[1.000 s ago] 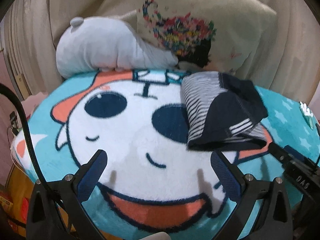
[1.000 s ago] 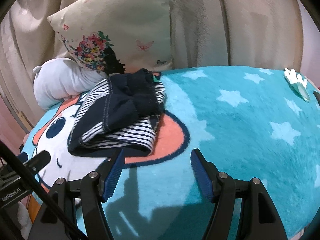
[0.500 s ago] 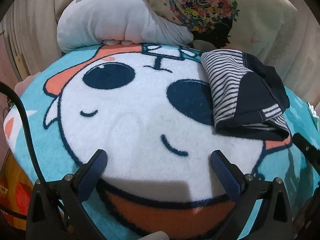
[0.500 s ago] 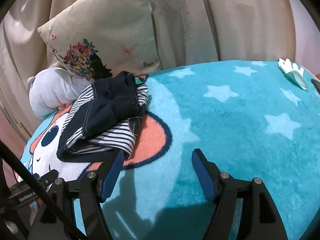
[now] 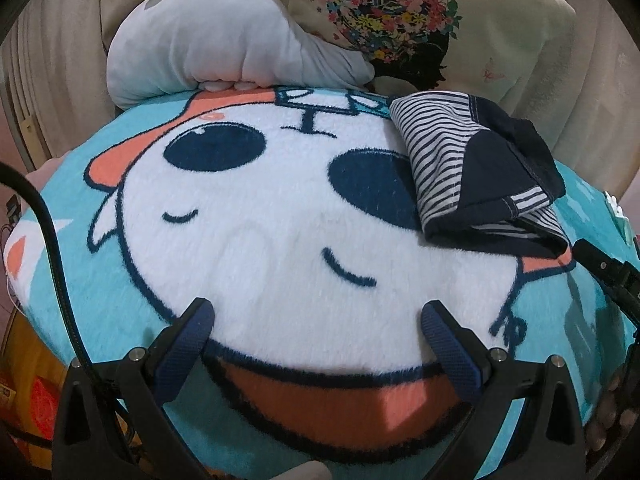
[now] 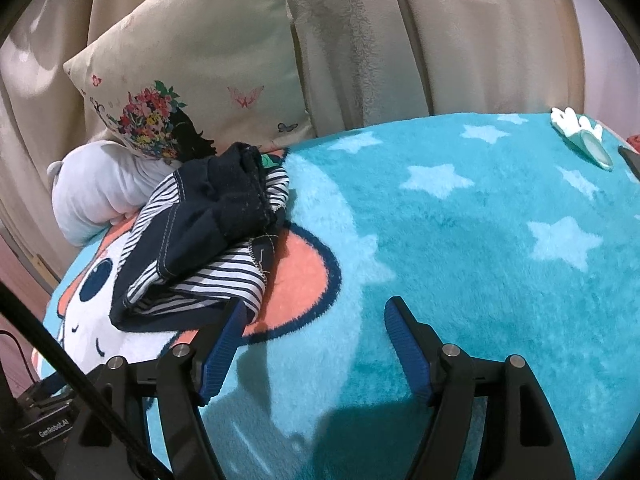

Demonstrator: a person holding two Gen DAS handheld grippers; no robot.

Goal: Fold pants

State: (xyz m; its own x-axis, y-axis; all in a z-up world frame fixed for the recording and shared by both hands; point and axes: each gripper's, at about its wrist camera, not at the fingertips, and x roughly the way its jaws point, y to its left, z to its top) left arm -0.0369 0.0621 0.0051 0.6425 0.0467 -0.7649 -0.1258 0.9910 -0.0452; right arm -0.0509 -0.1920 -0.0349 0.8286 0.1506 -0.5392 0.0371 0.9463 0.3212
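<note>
Lower now, left hand-held gripper (image 5: pixel 316 316) hovers empty over cartoon blanket (image 5: pixel 280 208).

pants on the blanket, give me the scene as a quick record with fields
pants: navy and striped, in a folded bundle on the blanket, touched by neither gripper
blanket: teal fleece with stars and a cartoon face
left gripper: open, nothing between the pads, over the cartoon's mouth
right gripper: open, empty, its left pad close to the bundle's near edge
behind pants: grey plush toy, floral pillow, beige curtain
far right of blanket: small white and teal object
</note>
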